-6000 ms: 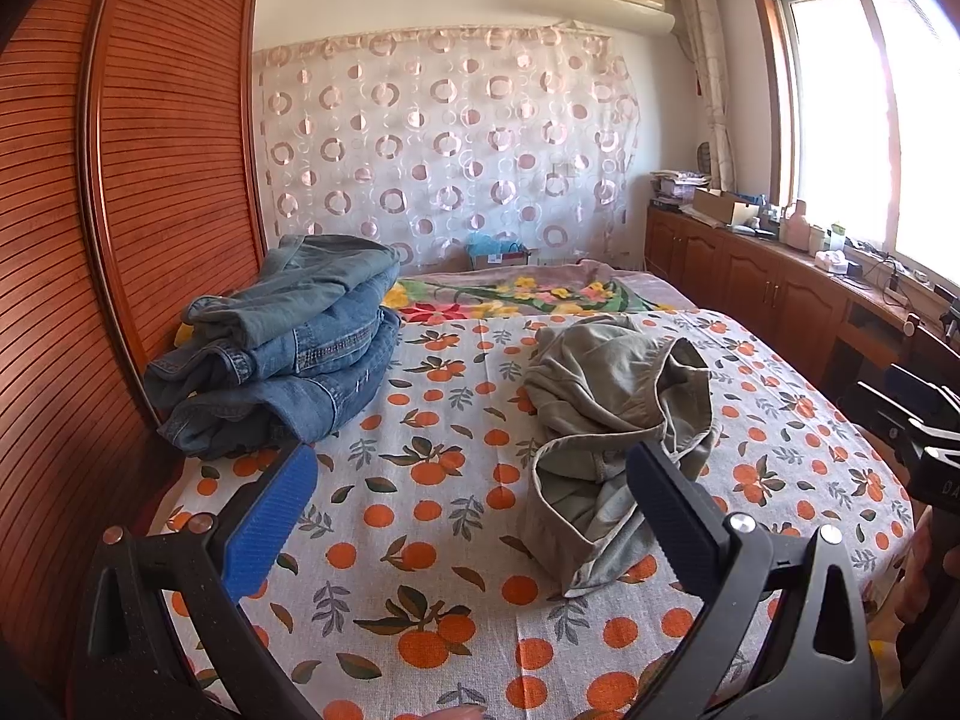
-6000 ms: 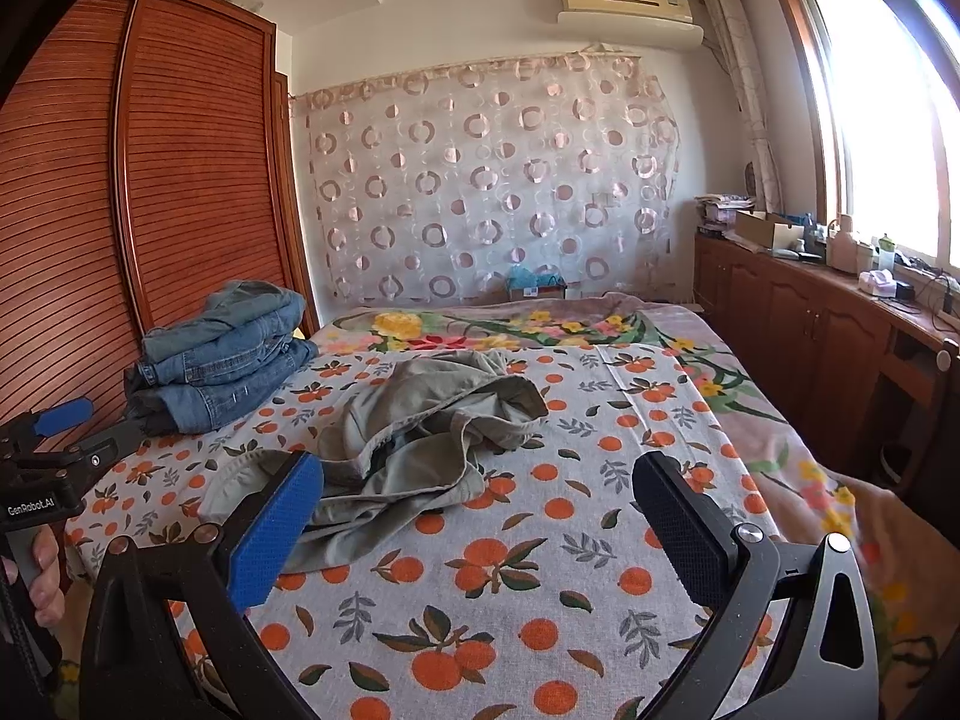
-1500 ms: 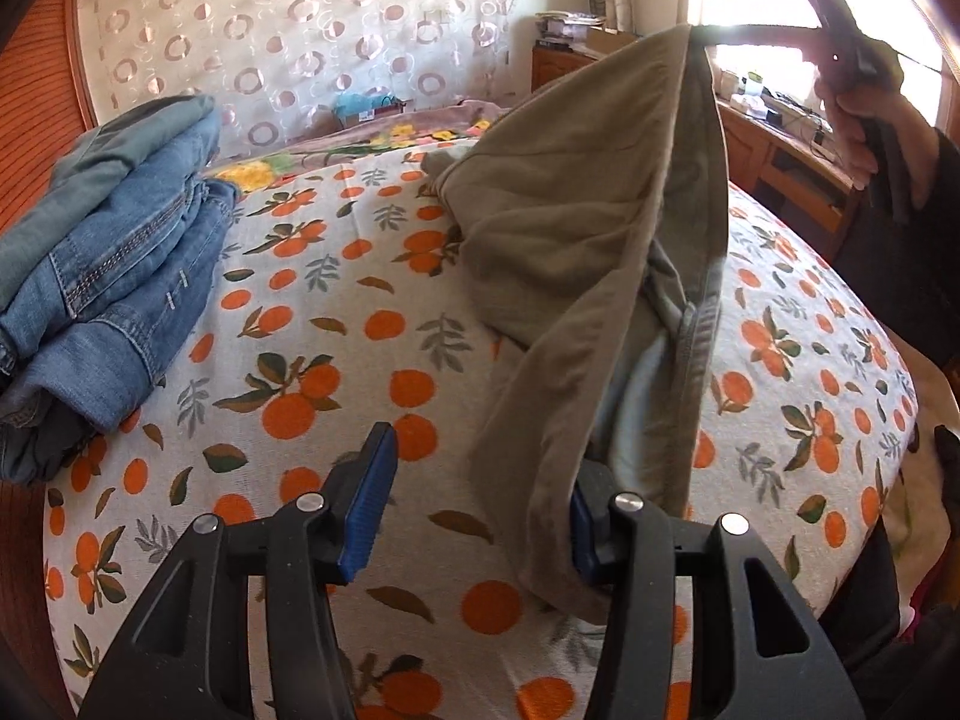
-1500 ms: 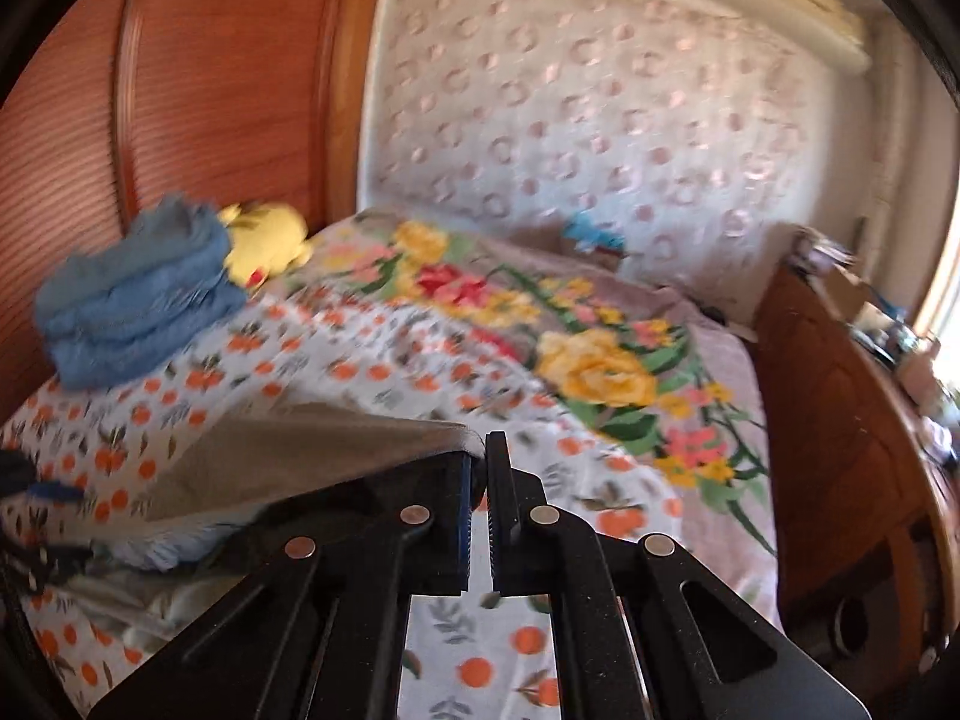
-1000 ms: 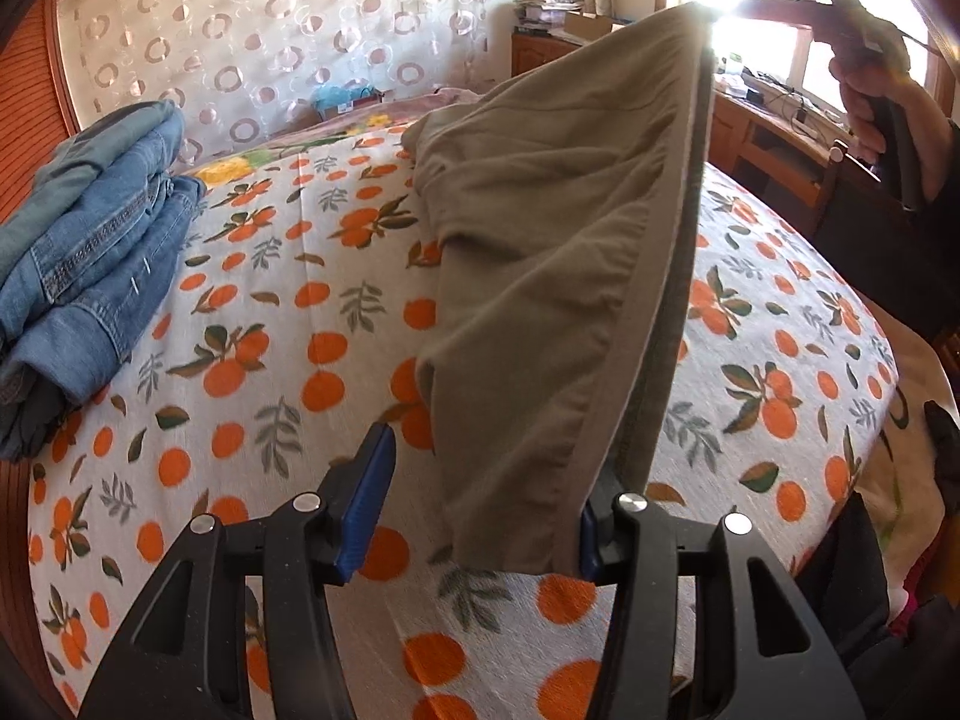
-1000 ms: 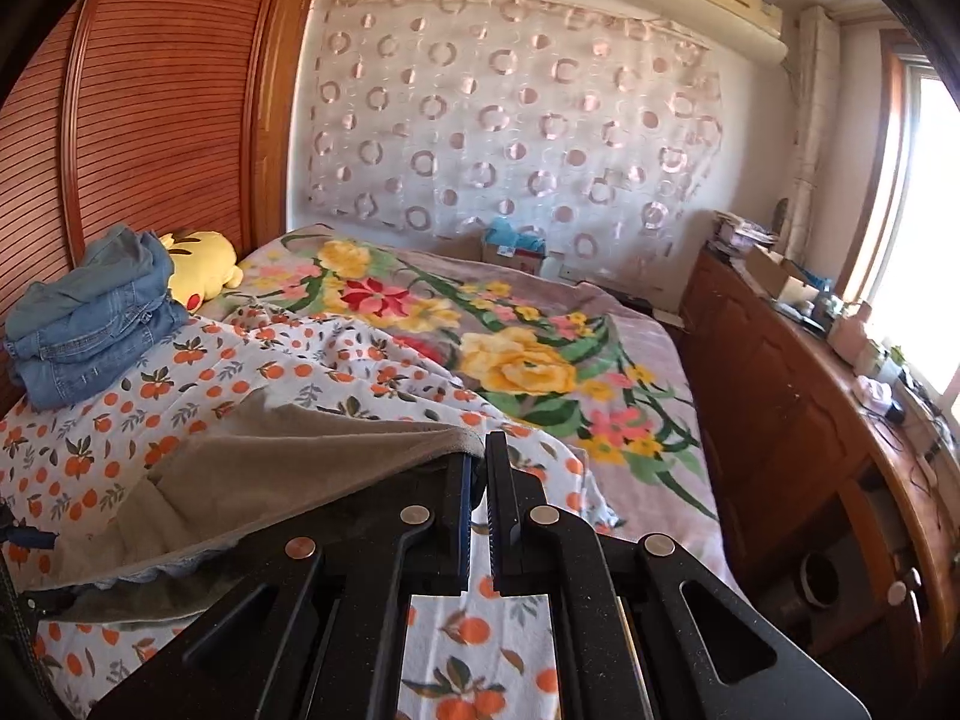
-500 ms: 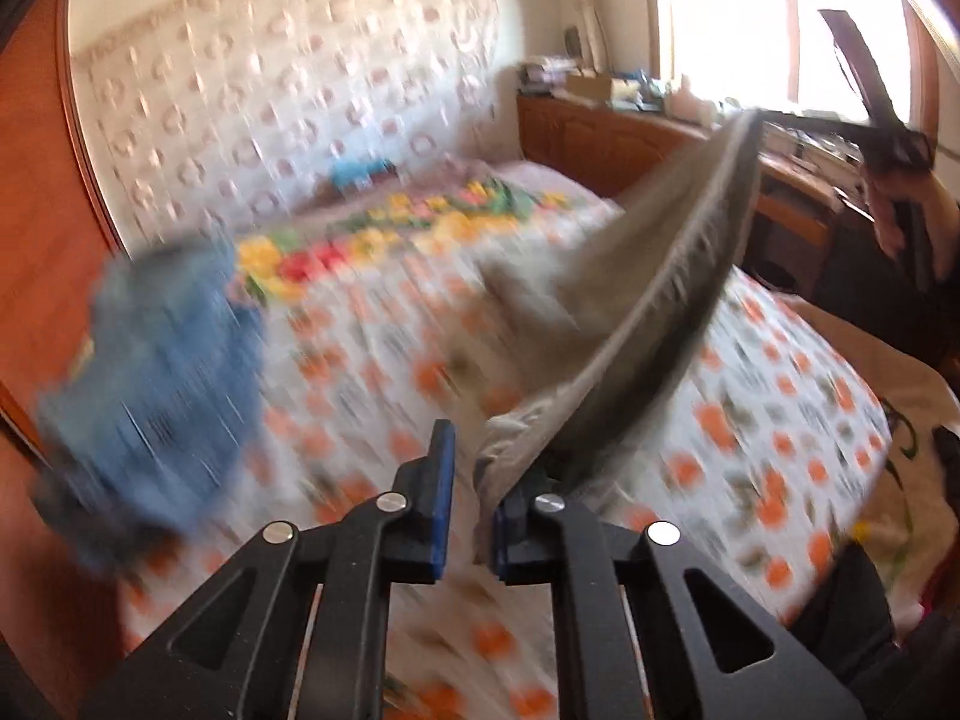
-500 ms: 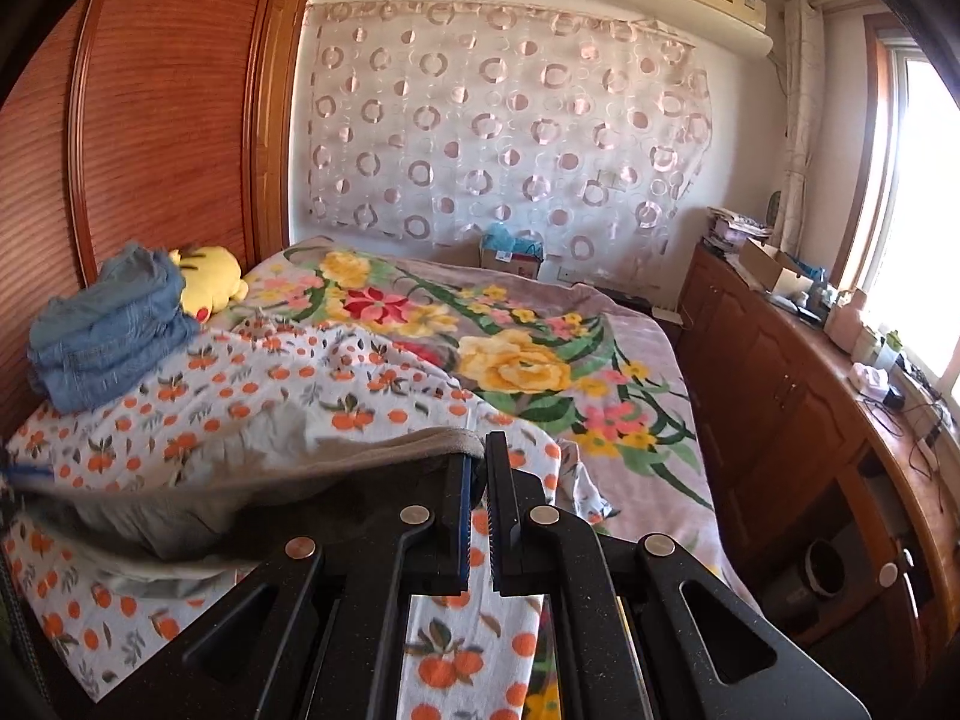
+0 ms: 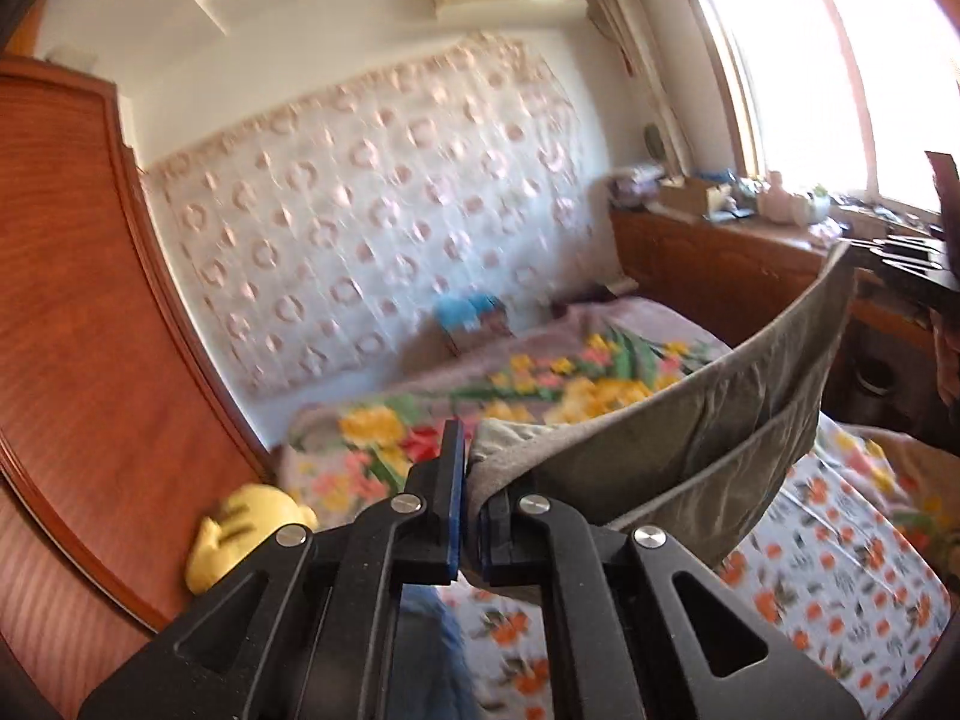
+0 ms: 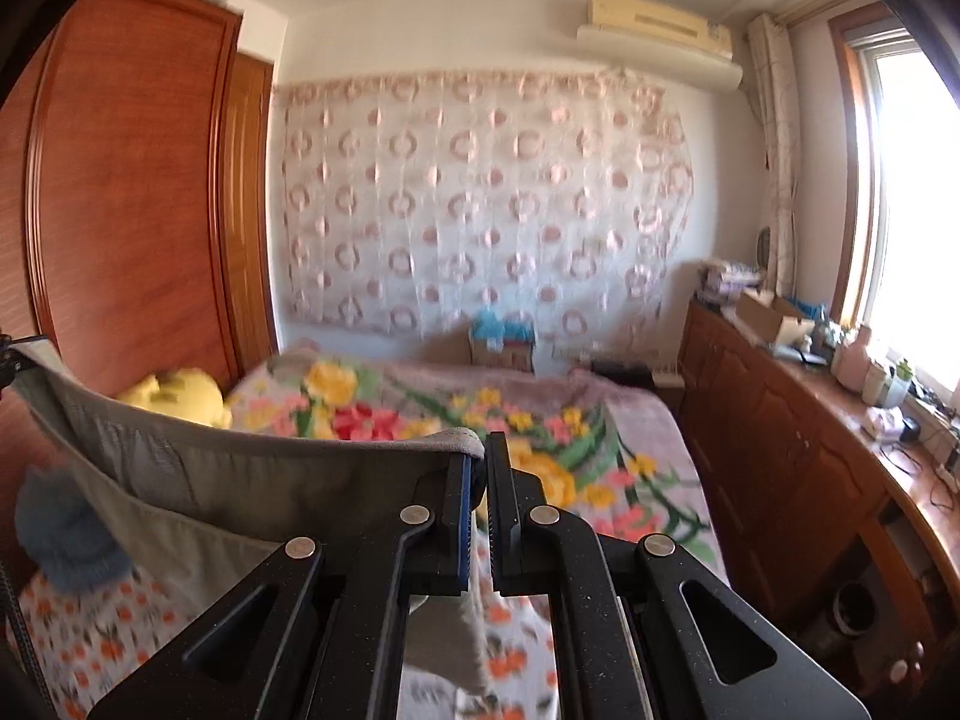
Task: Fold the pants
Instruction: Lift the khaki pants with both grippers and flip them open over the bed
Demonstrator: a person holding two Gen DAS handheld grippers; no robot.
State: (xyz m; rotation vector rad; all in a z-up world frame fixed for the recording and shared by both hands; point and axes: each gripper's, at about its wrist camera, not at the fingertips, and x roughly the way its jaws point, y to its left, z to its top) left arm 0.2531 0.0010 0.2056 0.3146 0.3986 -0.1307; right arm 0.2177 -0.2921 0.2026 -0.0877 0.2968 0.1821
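Left hand-held gripper (image 9: 470, 501) has its jaws pressed together, pinching one end of the waistband of the grey-green cotton pants (image 9: 708, 420); right hand-held gripper (image 10: 480, 501) is likewise clamped on the other end. The pants hang stretched in the air between the two, above the bed with the white orange-print sheet (image 9: 840, 564). A yellow plush toy (image 10: 180, 393) lies beside the reddish wooden wardrobe (image 10: 132, 198).
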